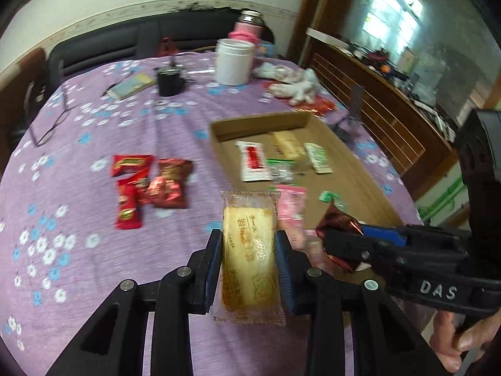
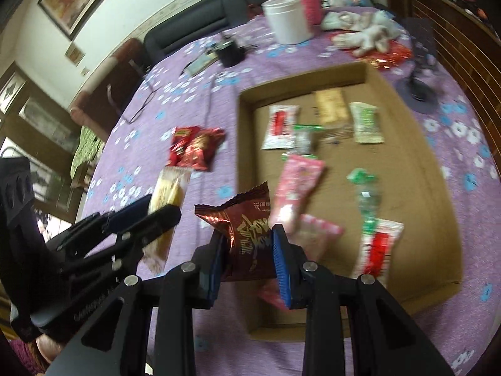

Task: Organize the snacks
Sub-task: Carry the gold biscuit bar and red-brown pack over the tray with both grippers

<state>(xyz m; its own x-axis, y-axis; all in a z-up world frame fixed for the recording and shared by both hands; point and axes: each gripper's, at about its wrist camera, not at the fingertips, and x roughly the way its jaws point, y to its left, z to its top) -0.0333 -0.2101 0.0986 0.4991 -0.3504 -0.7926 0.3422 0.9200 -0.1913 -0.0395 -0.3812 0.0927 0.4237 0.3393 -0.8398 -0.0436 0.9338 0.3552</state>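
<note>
My left gripper (image 1: 249,249) is shut on a yellow cheese cracker packet (image 1: 249,250), held above the purple tablecloth left of the cardboard tray (image 1: 360,185). It also shows in the right wrist view (image 2: 170,188). My right gripper (image 2: 247,250) is shut on a dark red foil snack packet (image 2: 247,235), held over the tray's near left edge (image 2: 245,156); the packet shows in the left wrist view (image 1: 339,227). The tray holds several packets: white-red (image 2: 280,123), pink (image 2: 297,185), green-white (image 2: 366,122), tan (image 2: 332,103). A few red packets (image 1: 147,181) lie on the cloth left of the tray.
A white tub (image 1: 233,61), pink flask (image 1: 249,26), black cup (image 1: 169,80), booklet (image 1: 131,84), glasses (image 1: 51,125) and crumpled white wrappers (image 1: 297,86) sit at the table's far side. A wooden slatted bench (image 1: 385,119) stands to the right. A black stand (image 2: 419,91) is beside the tray.
</note>
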